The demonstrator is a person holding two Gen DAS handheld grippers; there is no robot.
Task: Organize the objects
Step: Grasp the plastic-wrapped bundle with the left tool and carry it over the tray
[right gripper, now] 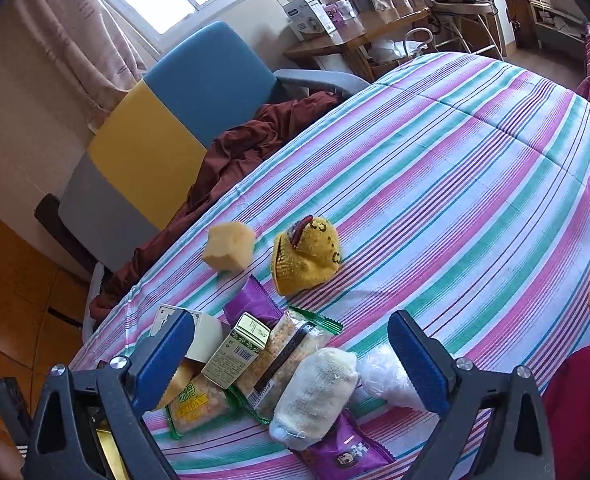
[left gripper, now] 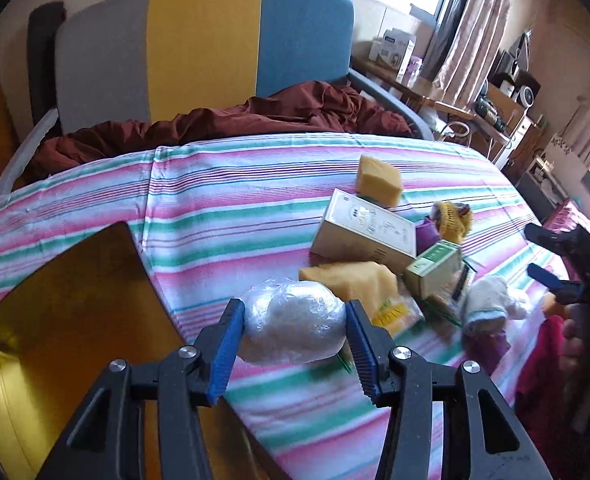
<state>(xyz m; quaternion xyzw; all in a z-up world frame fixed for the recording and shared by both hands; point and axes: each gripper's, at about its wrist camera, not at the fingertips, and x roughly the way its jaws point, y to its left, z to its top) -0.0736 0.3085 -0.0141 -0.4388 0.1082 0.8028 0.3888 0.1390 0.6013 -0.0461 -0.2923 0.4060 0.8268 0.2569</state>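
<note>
Left wrist view shows the left gripper (left gripper: 293,342) with its two blue pads pressed on both sides of a plastic-wrapped white bundle (left gripper: 293,326), so the jaws are closed on it at its widest part. The bundle sits low over the striped bedcover (left gripper: 215,184); whether it is touching the cloth I cannot tell. I judge it to be light and soft, and the wrinkled film around it looks slippery, so a hold across the middle seems safer than one at a tapered end, and a hard squeeze would probably deform it.

Just to the right and a little farther lies the rest of the pile: a yellow sponge piece (left gripper: 351,280), a beige carton (left gripper: 365,228), a small green box (left gripper: 435,266) and a white knitted item (left gripper: 491,304). At the near left edge there is a yellow container (left gripper: 55,312), perhaps the place for sorted things.

Right wrist view shows the right gripper (right gripper: 295,364) with its jaws wide apart and holding nothing, above the same pile. Below it lie snack packets (right gripper: 279,356); farther on the cover are a sponge cube (right gripper: 229,252) and a yellow knitted hat (right gripper: 307,256), both soft and easy to pinch.
</note>
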